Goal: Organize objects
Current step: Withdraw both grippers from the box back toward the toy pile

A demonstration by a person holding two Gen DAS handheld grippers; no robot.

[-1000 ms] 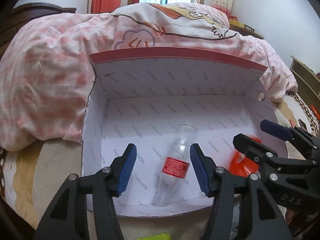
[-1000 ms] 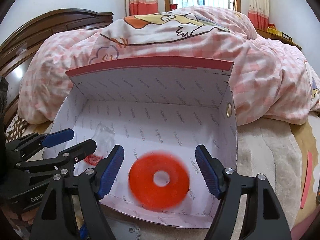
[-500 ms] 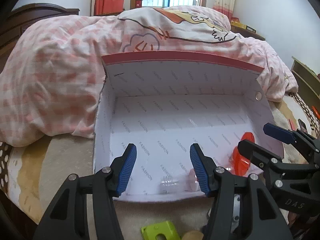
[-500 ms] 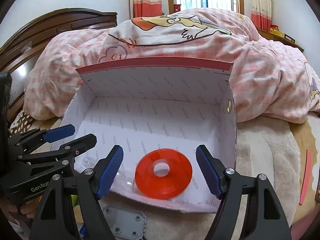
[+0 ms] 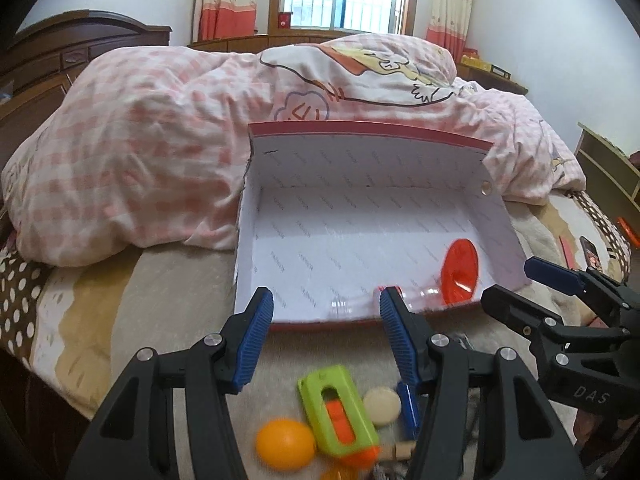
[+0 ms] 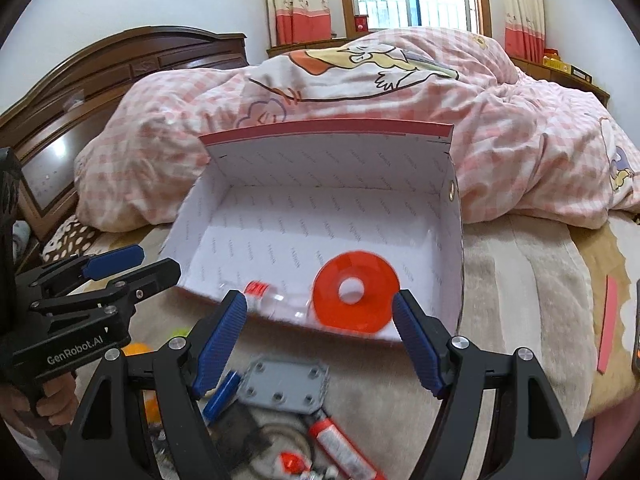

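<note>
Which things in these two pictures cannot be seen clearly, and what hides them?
- Clear plastic bottle: left wrist view, partly behind the blue fingertip and blurred; its red label shows only in the right wrist view.
- Red-capped tube: right wrist view, blurred, cut off by the bottom edge.
- Small wooden piece: left wrist view, mostly behind the gripper's arm.
- White cardboard box: printed words too small to read.

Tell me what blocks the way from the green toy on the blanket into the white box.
Only the box's low red-edged front wall lies between; the green toy must go over it. Just behind that wall lie a clear bottle and an orange disc. The left gripper hangs open and empty.
</note>
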